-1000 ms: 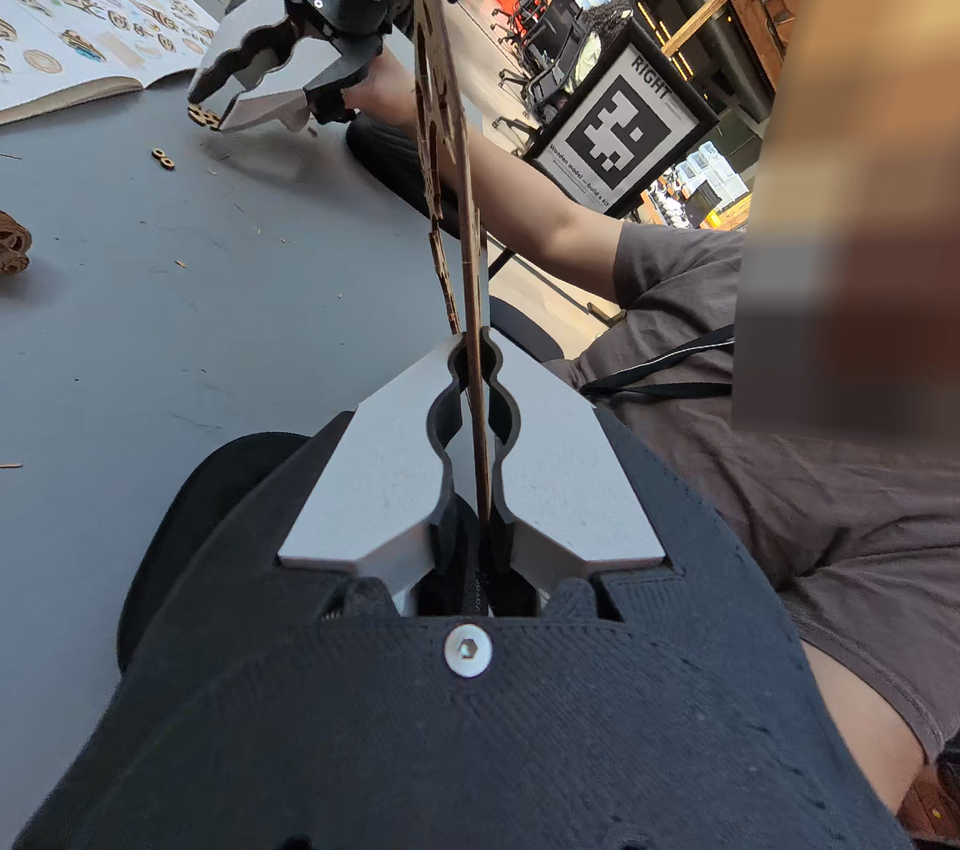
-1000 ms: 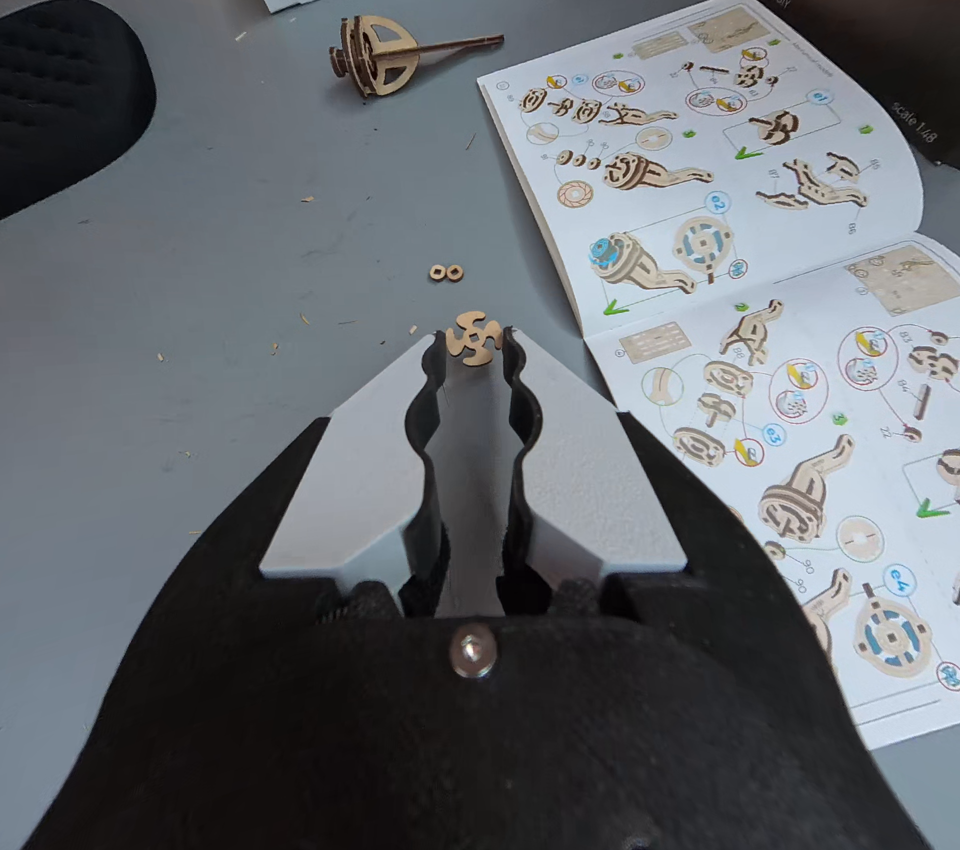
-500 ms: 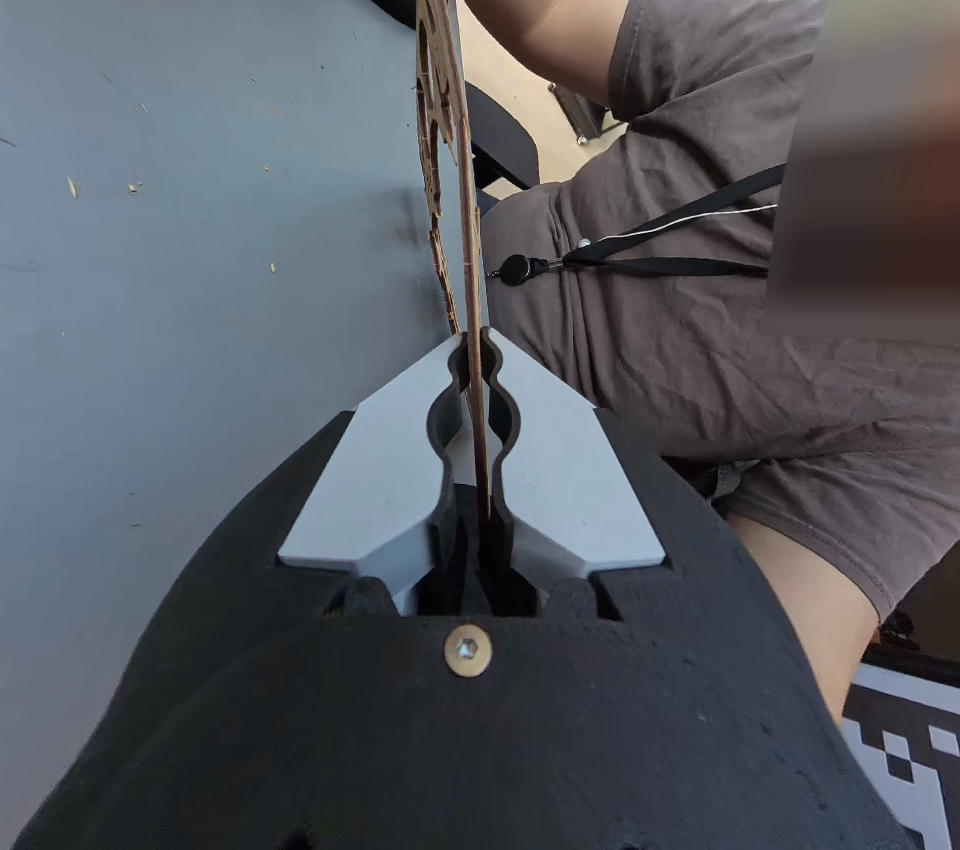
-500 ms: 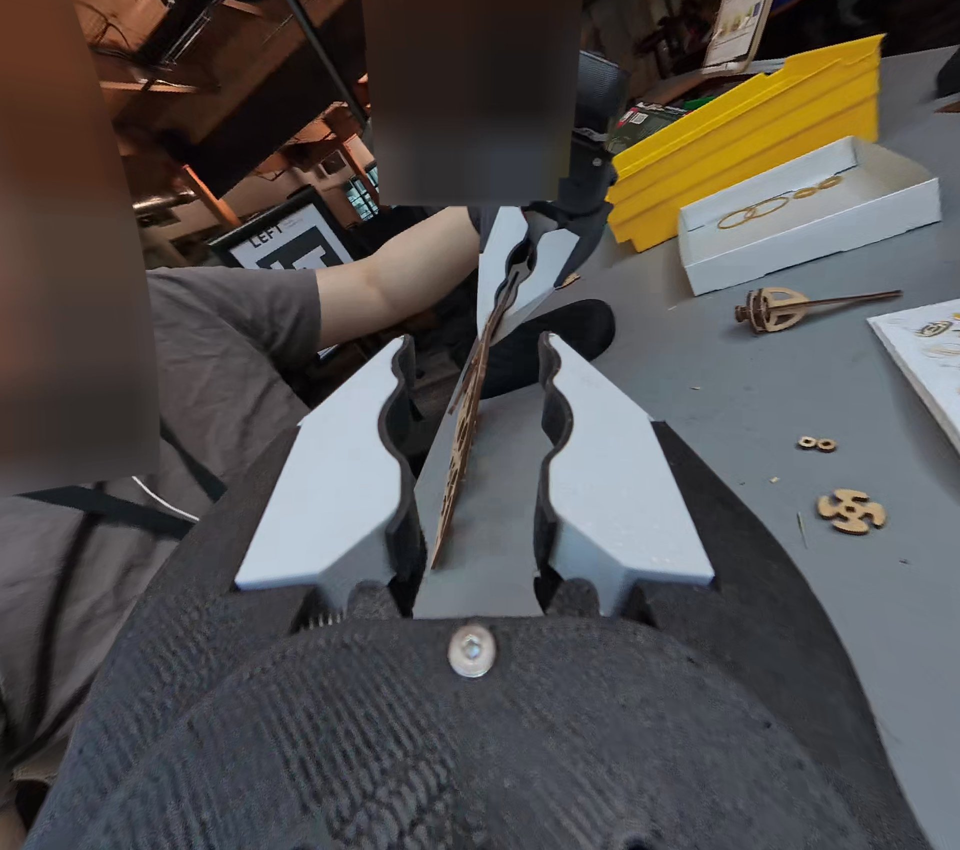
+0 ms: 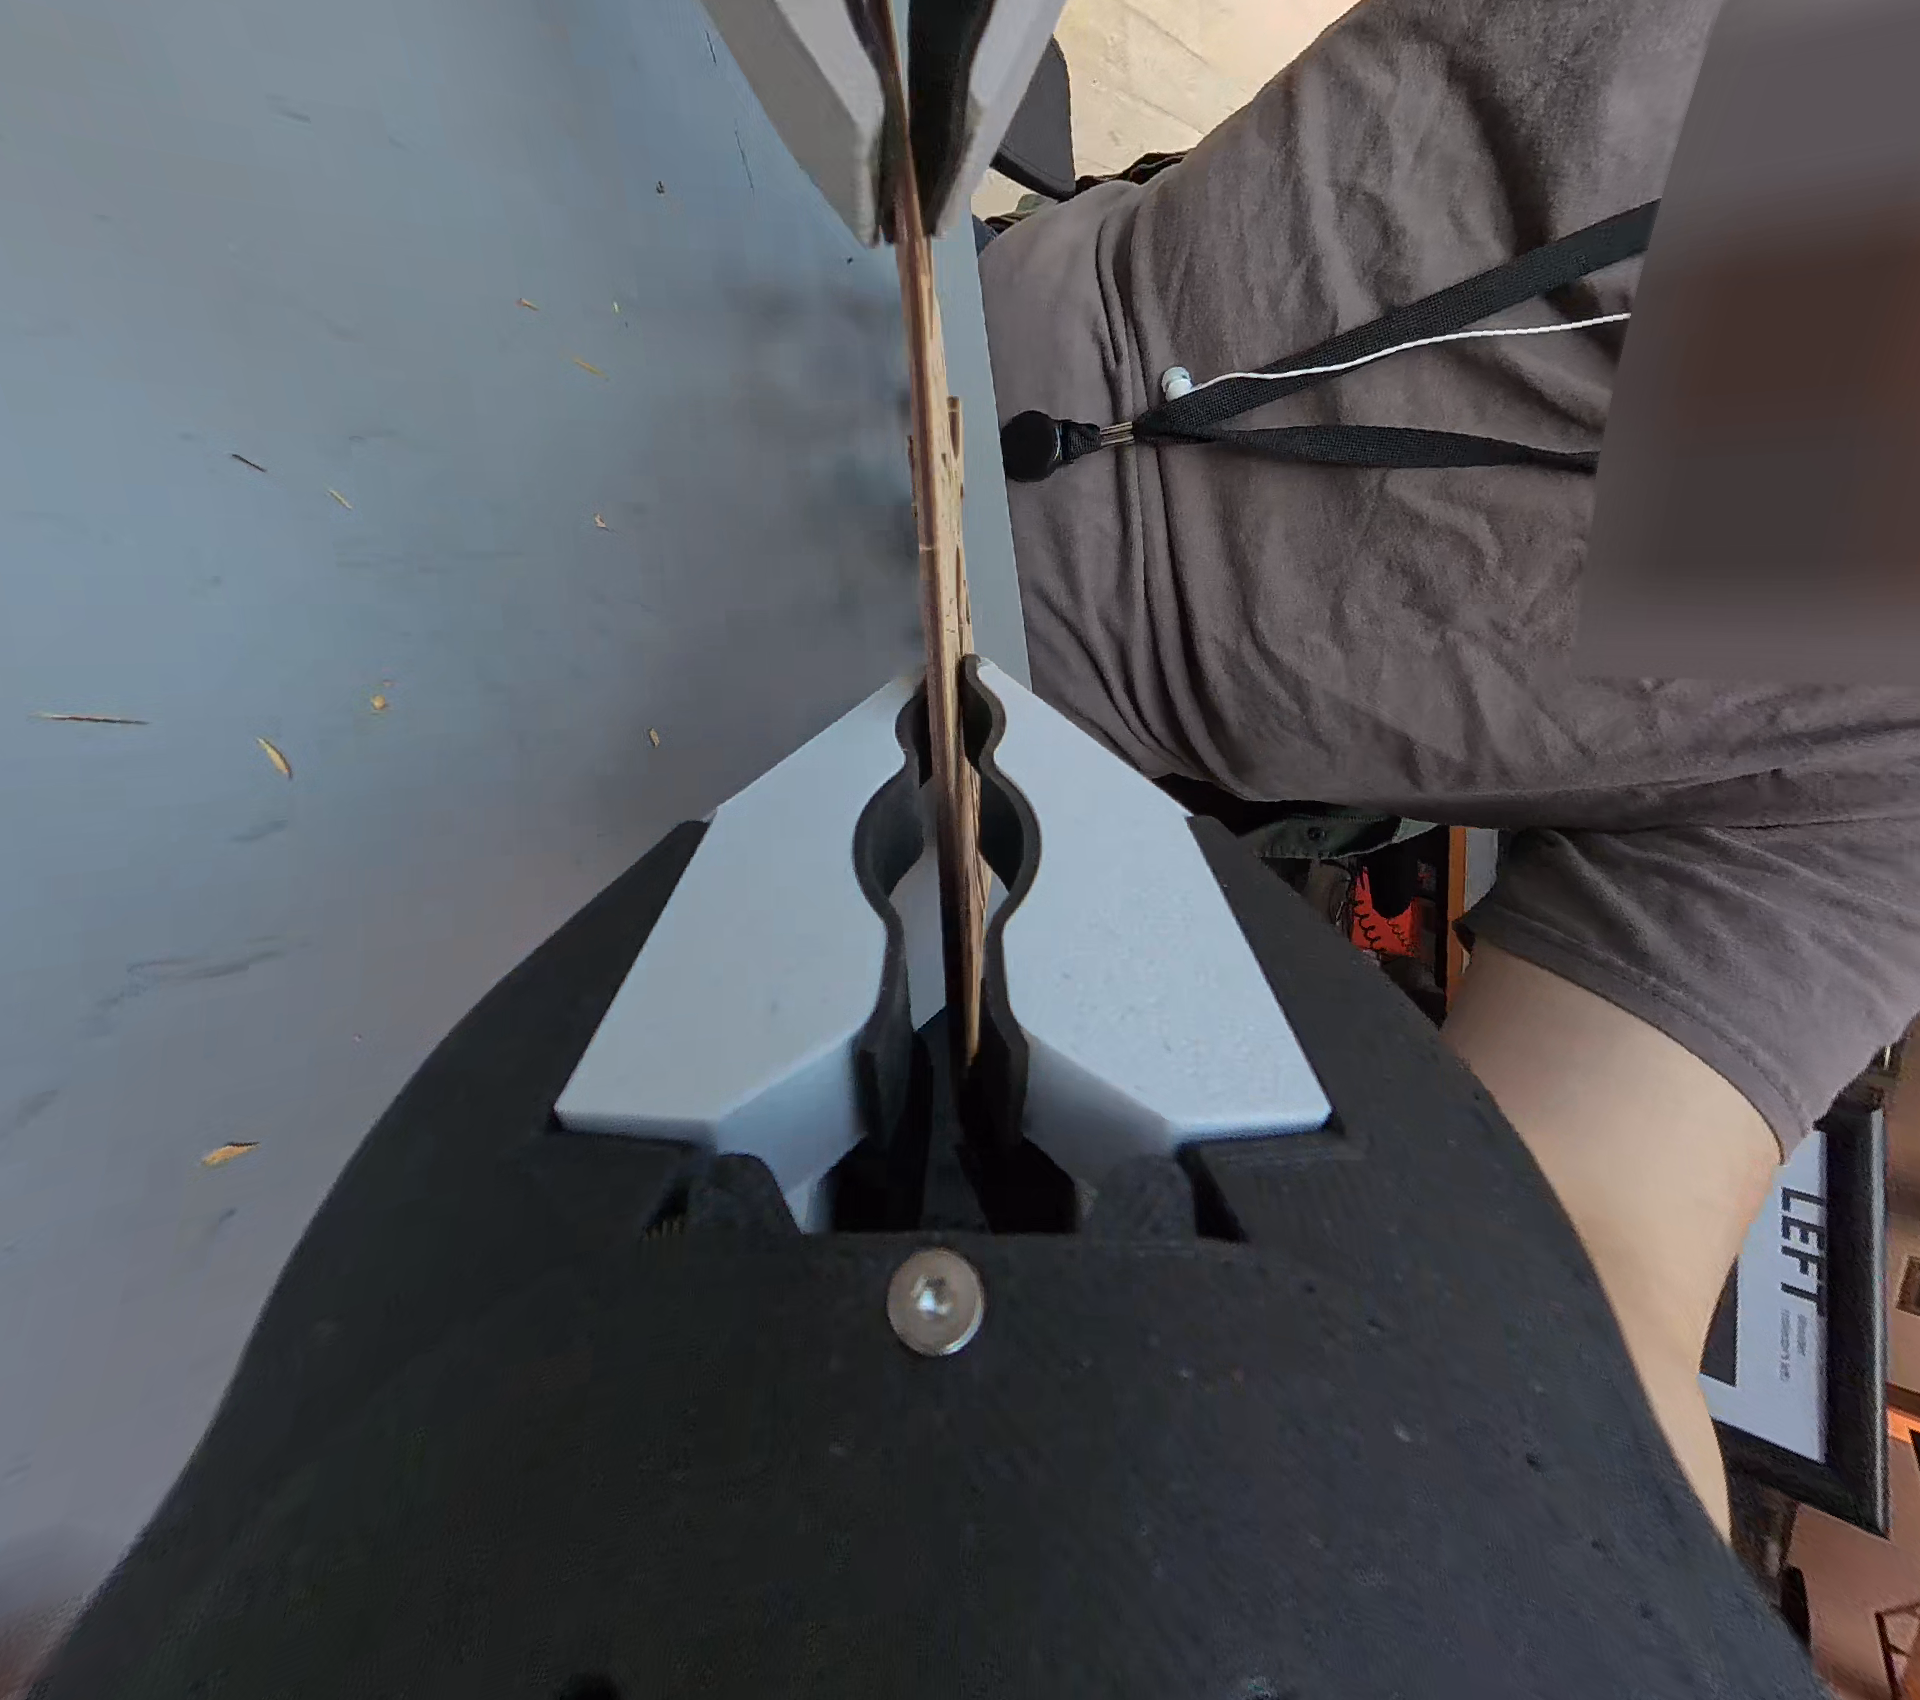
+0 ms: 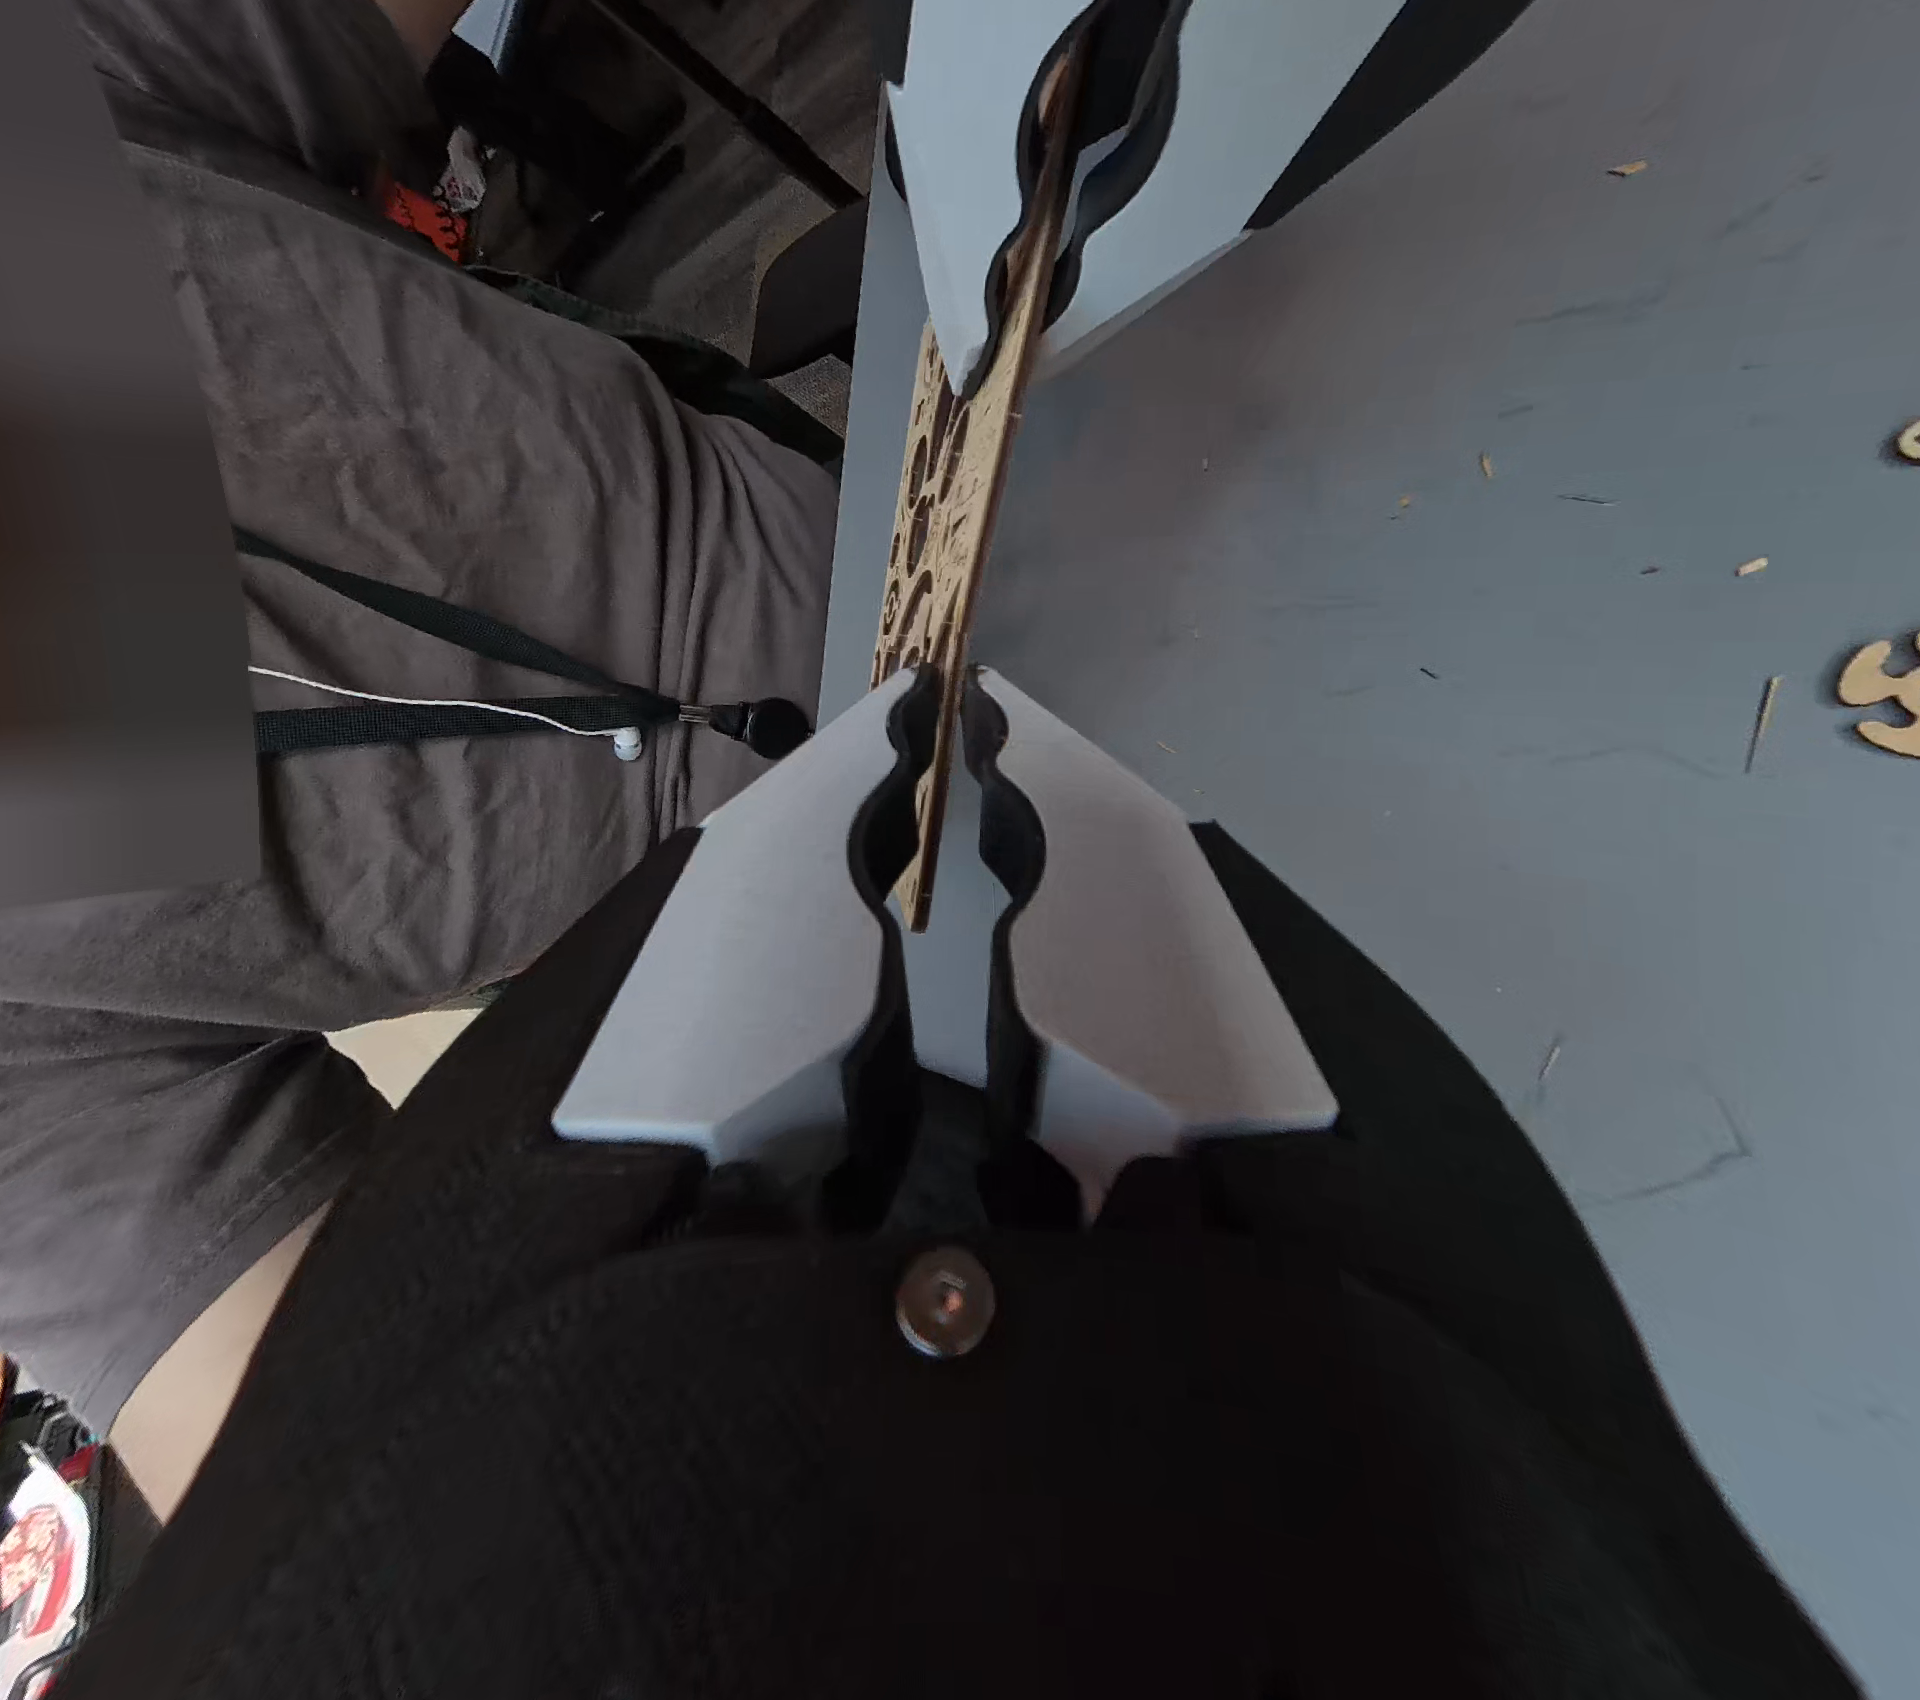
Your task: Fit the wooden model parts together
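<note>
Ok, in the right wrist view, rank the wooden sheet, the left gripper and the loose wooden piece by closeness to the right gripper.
1. wooden sheet, between its fingers.
2. left gripper, straight ahead.
3. loose wooden piece, far right.

A grey table (image 5: 364,507) flecked with wood chips borders a pale floor (image 5: 1195,9).

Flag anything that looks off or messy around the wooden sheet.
Small wood splinters litter the grey table. The wooden sheet itself looks intact, held on edge between the left tongs and right tongs, each clamping one end. Nothing else stands out.
</note>
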